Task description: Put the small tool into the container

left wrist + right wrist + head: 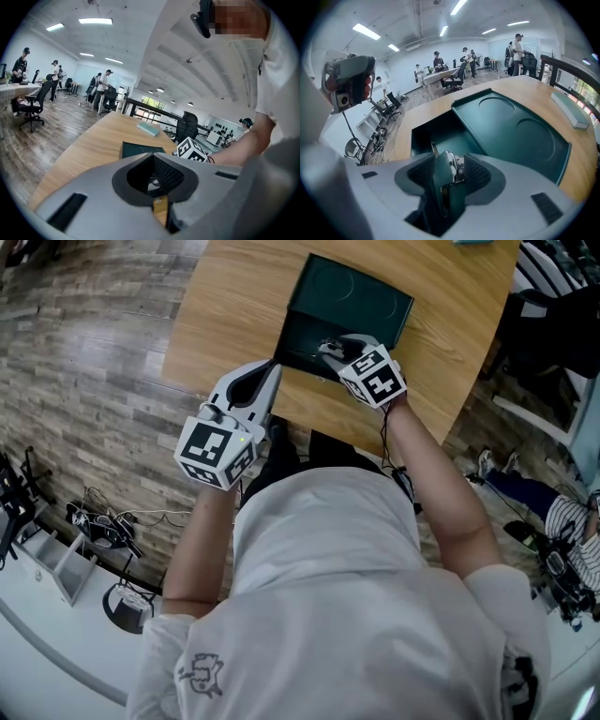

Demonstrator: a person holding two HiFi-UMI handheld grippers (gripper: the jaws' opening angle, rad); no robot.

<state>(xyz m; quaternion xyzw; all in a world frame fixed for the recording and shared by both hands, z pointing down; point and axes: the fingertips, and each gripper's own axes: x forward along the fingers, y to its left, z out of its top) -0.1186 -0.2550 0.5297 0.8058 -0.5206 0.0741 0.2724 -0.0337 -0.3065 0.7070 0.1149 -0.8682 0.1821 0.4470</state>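
Note:
A dark green container [302, 334] sits on the wooden table [234, 306] with its lid [361, 296] folded back flat behind it. My right gripper [330, 349] reaches over the box's near wall. In the right gripper view its jaws stand apart above the box's inside [436, 133]. A small metal tool [451, 165] lies loose in the gap, and the pads [424, 173] do not press on it. My left gripper [265, 382] hovers at the table's near edge, left of the box, with its jaws together and nothing in them [159, 208].
A flat teal block [149, 128] lies far back on the table [571, 111]. Office chairs [33, 105] and several people stand on the wood floor beyond. Cables and a stand [112, 531] lie on the floor at my left. A dark chair [553, 324] is at right.

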